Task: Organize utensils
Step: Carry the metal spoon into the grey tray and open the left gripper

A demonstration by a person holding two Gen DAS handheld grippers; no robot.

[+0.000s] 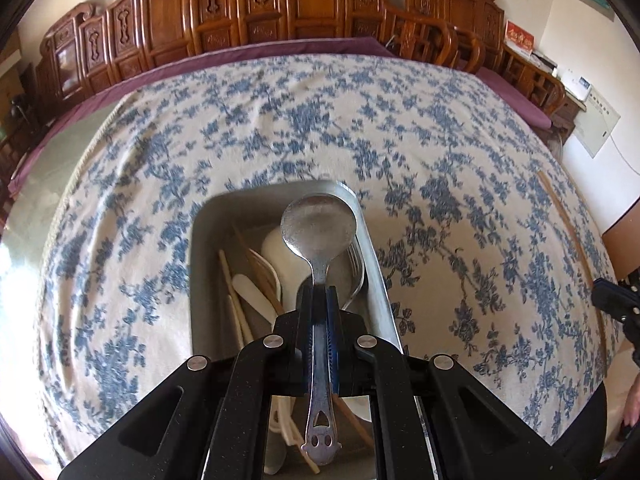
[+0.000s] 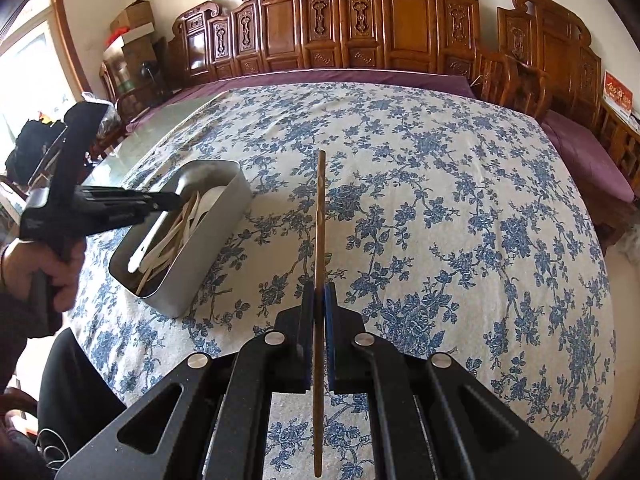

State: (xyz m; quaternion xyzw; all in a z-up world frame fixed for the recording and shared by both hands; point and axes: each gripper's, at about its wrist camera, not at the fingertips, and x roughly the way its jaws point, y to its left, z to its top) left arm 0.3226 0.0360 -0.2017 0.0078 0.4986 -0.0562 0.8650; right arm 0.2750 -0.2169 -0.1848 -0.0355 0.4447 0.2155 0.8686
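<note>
1. Utensils: most already lie in the metal tin (image 2: 208,216), which sits on the floral cloth (image 2: 440,200) of the worktop, toward its left edge in the right wrist view.
2. We see the left gripper (image 1: 320,300) with jaws clamped on the neck of a metal spoon (image 1: 319,226), bowl forward, hanging over the tin's far end.
3. The right gripper (image 2: 319,300) has jaws clamped on a single wooden chopstick (image 2: 320,216), held lengthwise above the cloth, well apart from the tin.
4. Handling, our judgement: the spoon is stiff, smooth and slippery, heavier at the bowl, so a grip at the neck keeps it from swinging. The cut-out handle end sticks back behind the jaws.
5. The chopstick is light, thin and rigid, likely to pivot in a narrow grip; taking it near the middle looks safest.
6. Tin contents: pale wooden chopsticks (image 1: 234,288), white plastic or ceramic spoons (image 1: 280,256), and a fork (image 1: 355,268) against the right wall. All loose and crossed, so they may shift on contact.
7. Tin: rectangular, rounded corners, dull brushed metal, hard walls that will clatter.
8. Cloth is soft, woven, slightly wrinkled, blue flowers on cream. One more stick (image 1: 568,224) lies near the worktop's right edge.
9. Carved wooden furniture (image 2: 360,24) stands behind.
</note>
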